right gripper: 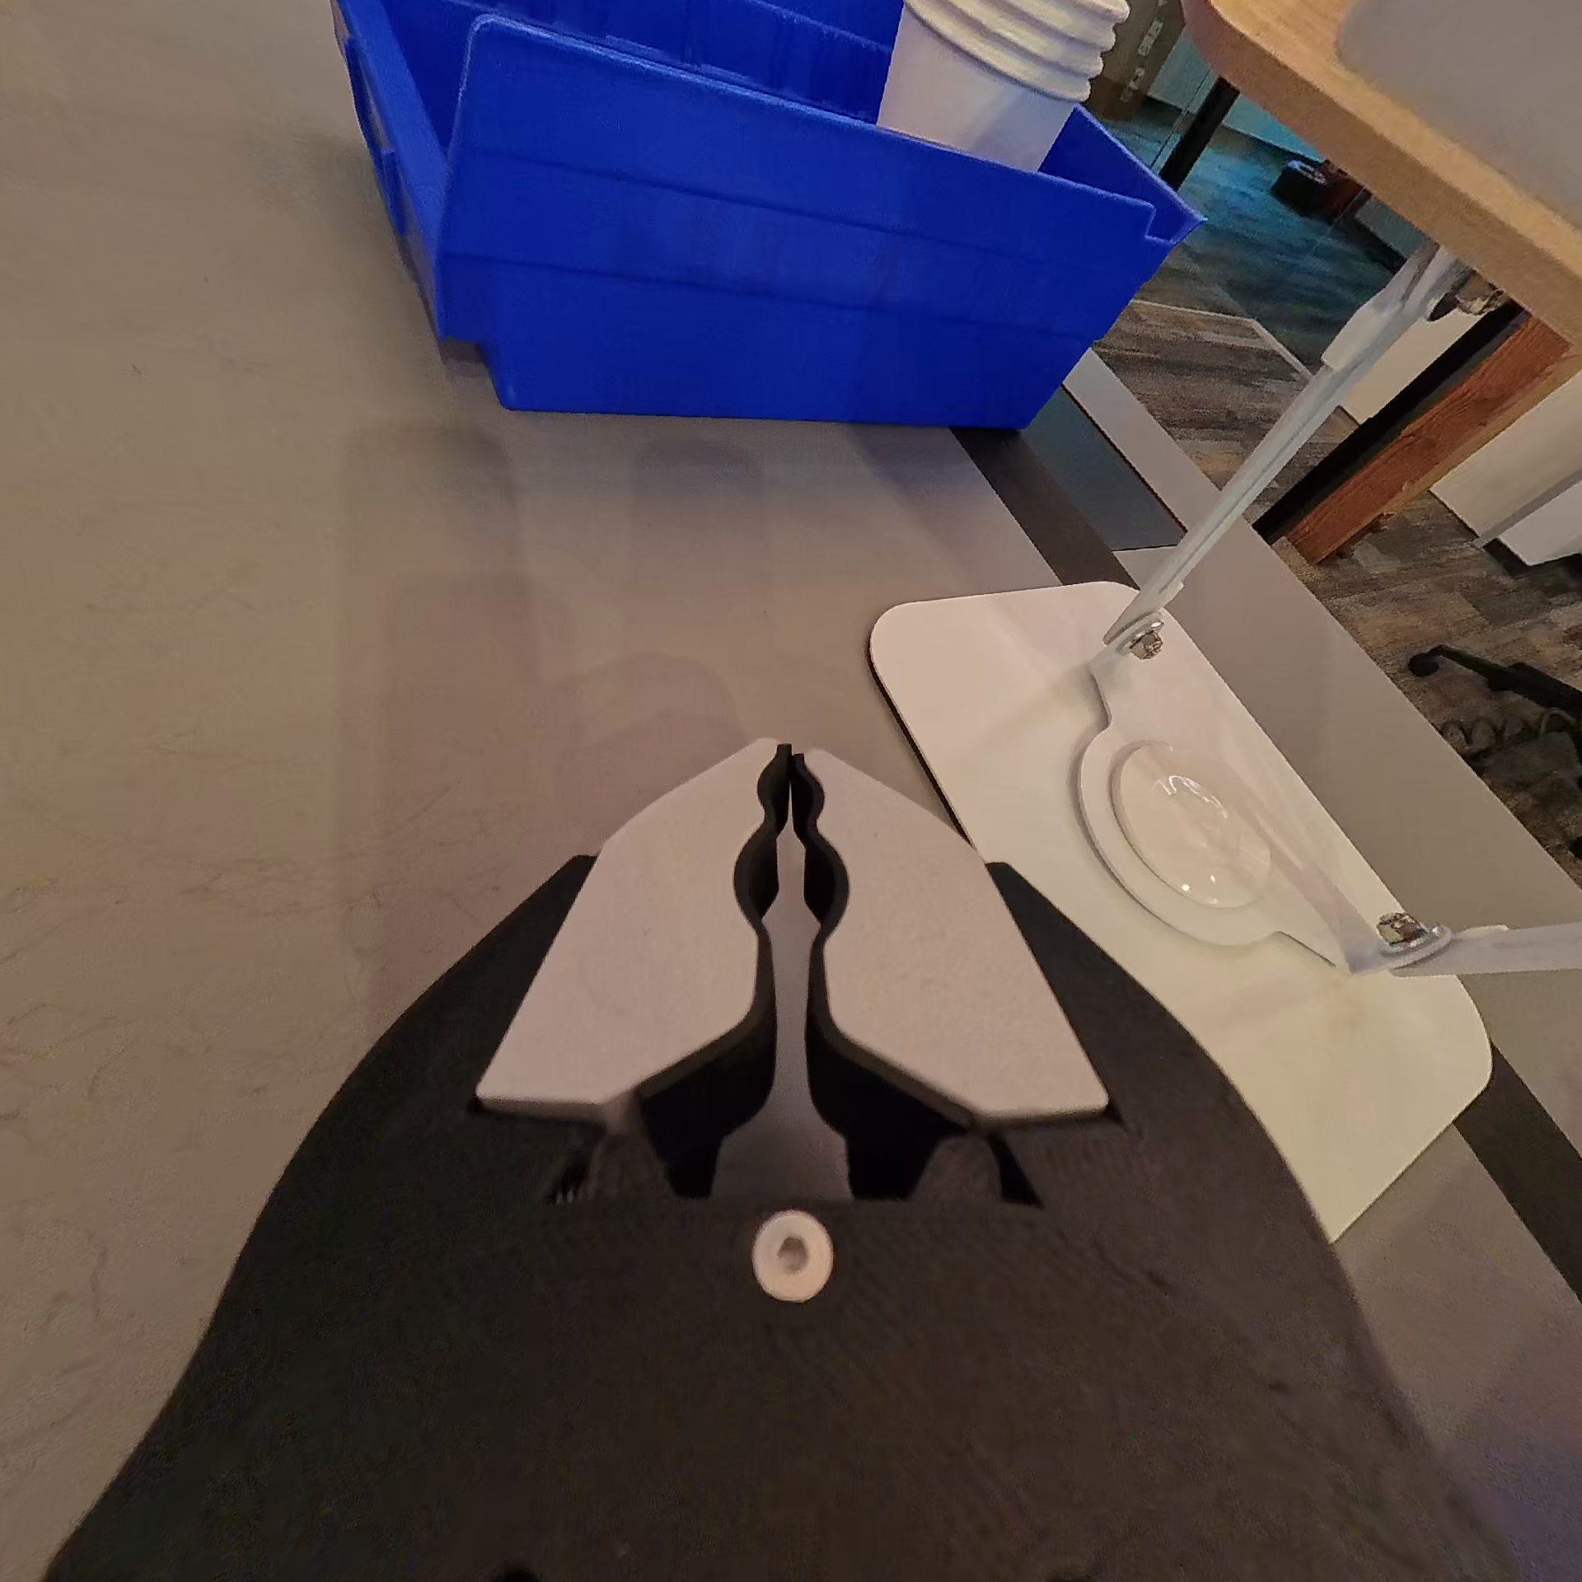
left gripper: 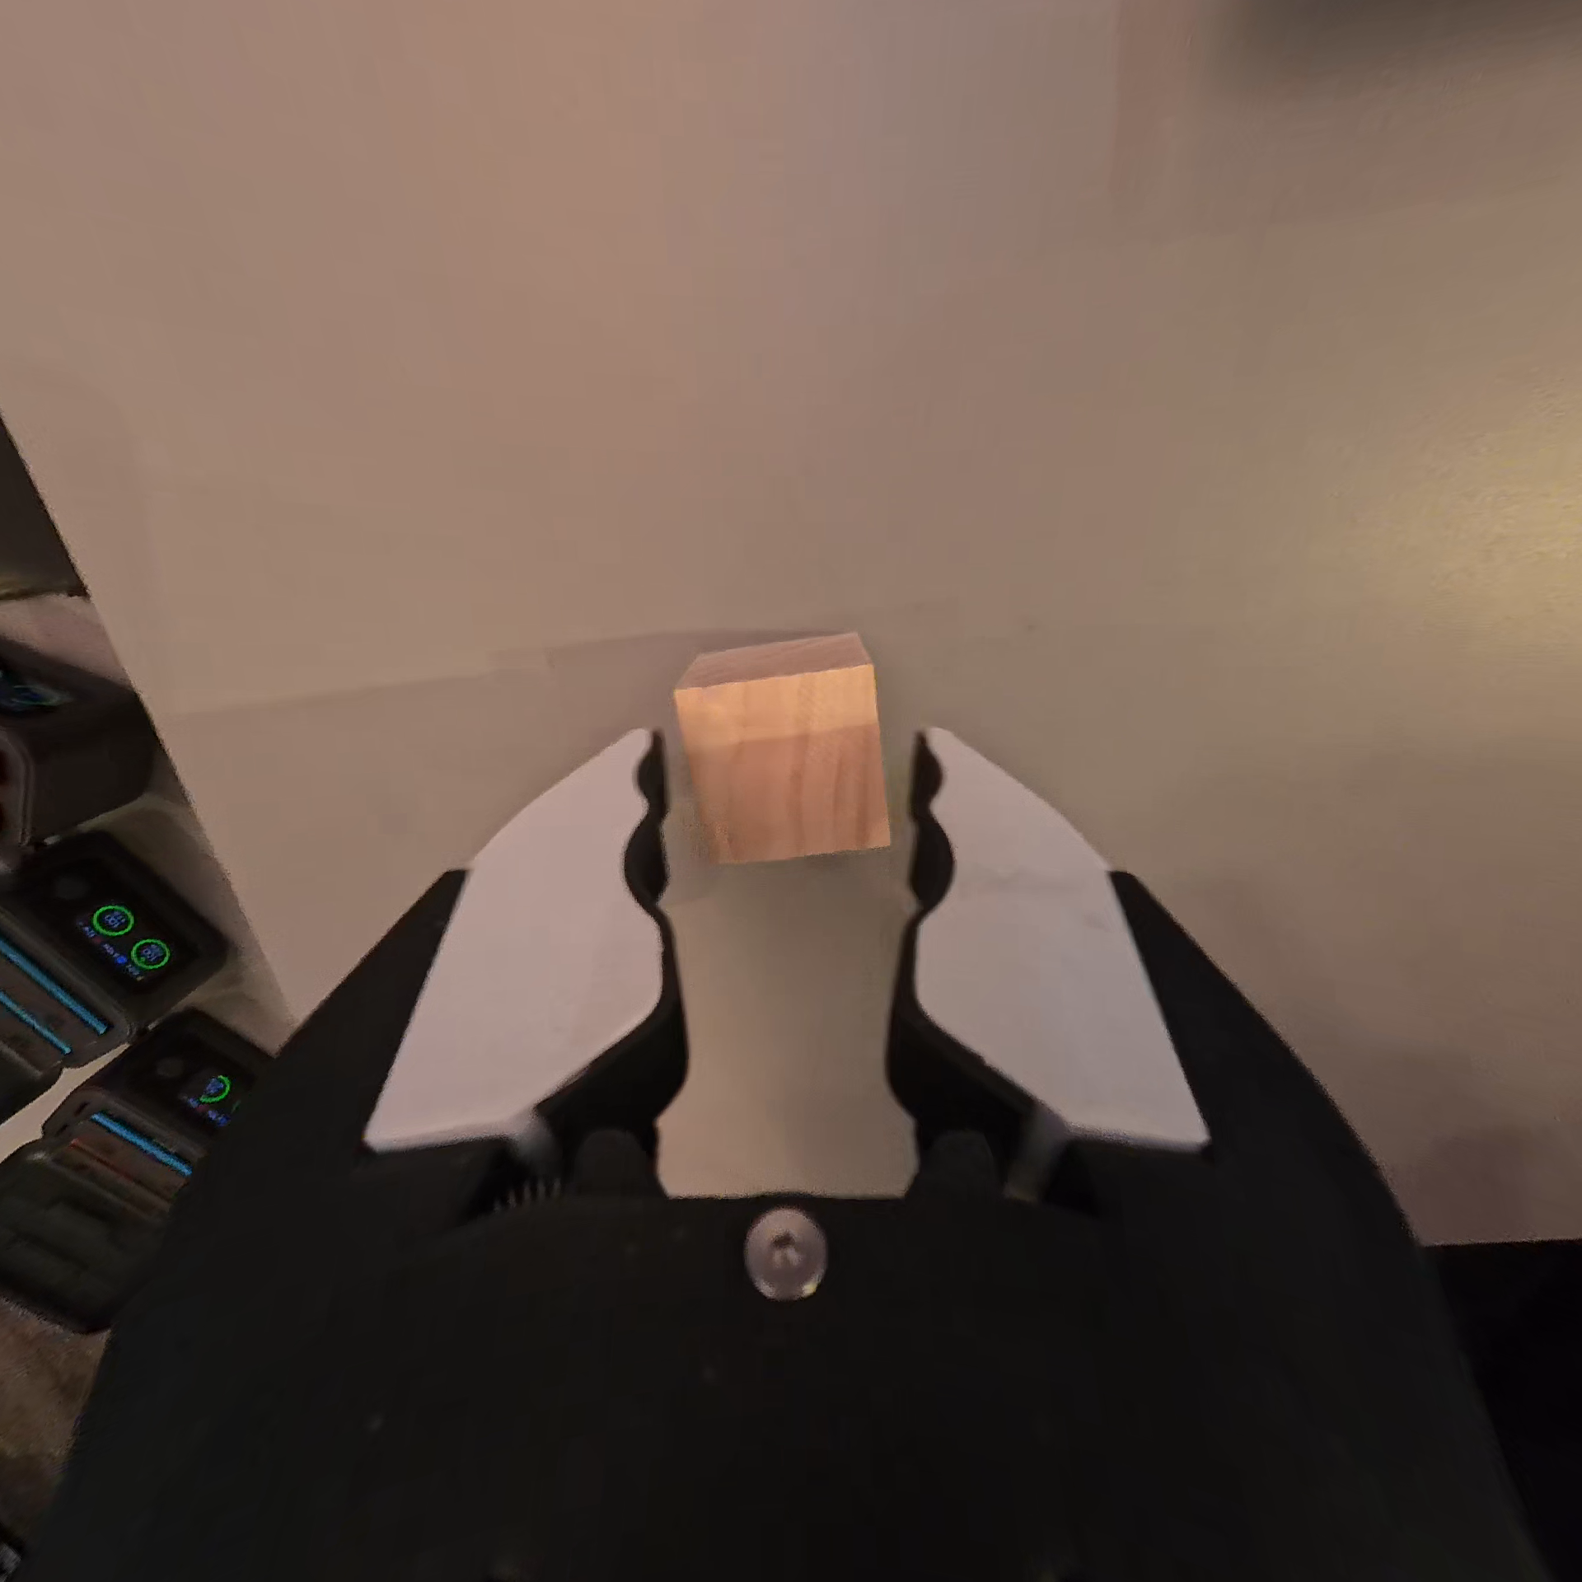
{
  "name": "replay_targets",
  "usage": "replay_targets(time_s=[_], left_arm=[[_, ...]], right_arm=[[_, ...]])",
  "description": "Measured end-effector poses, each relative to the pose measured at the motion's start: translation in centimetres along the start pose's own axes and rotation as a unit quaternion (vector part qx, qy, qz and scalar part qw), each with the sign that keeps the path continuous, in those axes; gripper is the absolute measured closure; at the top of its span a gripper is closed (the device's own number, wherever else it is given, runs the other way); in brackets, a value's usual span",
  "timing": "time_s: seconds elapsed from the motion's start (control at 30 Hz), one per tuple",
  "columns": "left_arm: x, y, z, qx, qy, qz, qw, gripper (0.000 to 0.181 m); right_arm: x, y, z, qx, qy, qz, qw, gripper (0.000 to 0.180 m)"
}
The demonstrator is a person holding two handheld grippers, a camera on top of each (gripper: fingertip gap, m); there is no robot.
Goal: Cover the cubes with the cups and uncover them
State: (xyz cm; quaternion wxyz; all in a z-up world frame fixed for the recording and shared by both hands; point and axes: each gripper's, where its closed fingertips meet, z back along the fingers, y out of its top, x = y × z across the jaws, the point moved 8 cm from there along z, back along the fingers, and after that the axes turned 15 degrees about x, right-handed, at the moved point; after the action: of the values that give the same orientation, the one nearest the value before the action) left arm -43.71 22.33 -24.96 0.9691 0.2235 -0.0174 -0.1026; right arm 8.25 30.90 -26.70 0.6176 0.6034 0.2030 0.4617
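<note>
**Cube bare on the table, left tool spread around it**

Cube (left gripper: 783, 753), pale wood, sits on the light table (left gripper: 1198, 599) in the left wrist view, uncovered. No long axis to speak of: sides look about equal. One vertical face is turned toward the camera, rotated slightly, with the top face showing as a thin strip above it. Grain runs up and down the near face.

Left tool (left gripper: 788, 770) is spread wide, fingers either side of the cube; whether they touch it cannot be told. Dark devices with lit screens (left gripper: 128, 937) lie off the table's left edge.

Right tool (right gripper: 789, 758) is drawn narrow, tips nearly meeting, nothing between them. It hangs over bare grey table (right gripper: 257, 685). Ahead, a blue bin (right gripper: 753, 282) holds a stack of white cups (right gripper: 993, 86), rims ridged, leaning against the bin's far right corner. To the right, a white base plate (right gripper: 984, 685) with a clear dome and slanted struts.
</note>
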Motion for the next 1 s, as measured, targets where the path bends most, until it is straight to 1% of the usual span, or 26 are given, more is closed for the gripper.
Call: replay_targets(time_s=[0.03, 0.07, 0.17, 0.23, 0.27, 0.33, 0.43, 0.53, 0.6, 0.73, 0.8, 0.87, 0.93, 1.0], left_arm=[[-0.1, 0.2, 0.6, 0.005, 0.008, 0.003, 1.0, 0.112], [-0.1, 0.6, 1.6, 0.017, 0.011, 0.006, 1.0, 0.104], [1.9, 3.8, 5.7, 0.115, 0.004, -0.003, 0.993, 0.109], [4.9, 6.9, 7.2, 0.154, -0.008, -0.039, 0.987, 0.114], [6.7, 8.4, 7.3, 0.163, -0.019, -0.056, 0.985, 0.116], [10.5, 11.3, 6.4, 0.155, -0.048, -0.084, 0.983, 0.115], [15.7, 15.0, 3.1, 0.13, -0.068, -0.115, 0.982, 0.112], [18.7, 17.6, -0.4, 0.11, -0.068, -0.116, 0.985, 0.117], [19.3, 18.9, -2.1, 0.111, -0.069, -0.089, 0.987, 0.117], [18.9, 19.7, -4.3, 0.085, -0.042, -0.061, 0.994, 0.106], [18.5, 19.5, -5.1, 0.065, -0.021, -0.057, 0.996, 0.106], [18.4, 19.3, -5.9, 0.044, 0.002, -0.059, 0.997, 0.11], [18.7, 19.3, -6.6, 0.04, -0.008, -0.05, 0.998, 0.11], [18.7, 19.2, -7.2, 0.029, 0.005, -0.054, 0.998, 0.111]], right_arm=[[0.0, 0.0, 0.0, 0.0, 0.0, 0.0, 1.0, 0.18], [0.0, 0.0, 0.0, 0.0, 0.0, 0.0, 1.0, 0.18], [0.0, 0.0, 0.0, -0.003, 0.0, -0.001, 1.0, 0.18], [0.0, -0.1, -0.1, -0.005, 0.001, 0.0, 1.0, 0.18], [0.0, -0.1, -0.1, -0.005, 0.001, 0.0, 1.0, 0.18], [0.0, -0.1, -0.1, -0.004, 0.001, 0.001, 1.0, 0.18], [-0.1, -0.1, 0.0, -0.004, 0.0, 0.001, 1.0, 0.18], [-0.1, -0.1, 0.0, -0.004, 0.0, 0.001, 1.0, 0.18], [-0.1, -0.1, 0.0, -0.004, 0.001, 0.001, 1.0, 0.18], [-0.1, -0.1, -0.1, -0.006, 0.001, 0.001, 1.0, 0.18], [-0.1, -0.1, -0.1, -0.007, 0.001, 0.002, 1.0, 0.18], [-0.1, -0.1, -0.1, -0.008, 0.001, 0.002, 1.0, 0.18], [-0.1, -0.1, -0.1, -0.008, 0.001, 0.003, 1.0, 0.18], [-0.2, -0.1, -0.1, -0.009, 0.001, 0.004, 1.0, 0.18]])
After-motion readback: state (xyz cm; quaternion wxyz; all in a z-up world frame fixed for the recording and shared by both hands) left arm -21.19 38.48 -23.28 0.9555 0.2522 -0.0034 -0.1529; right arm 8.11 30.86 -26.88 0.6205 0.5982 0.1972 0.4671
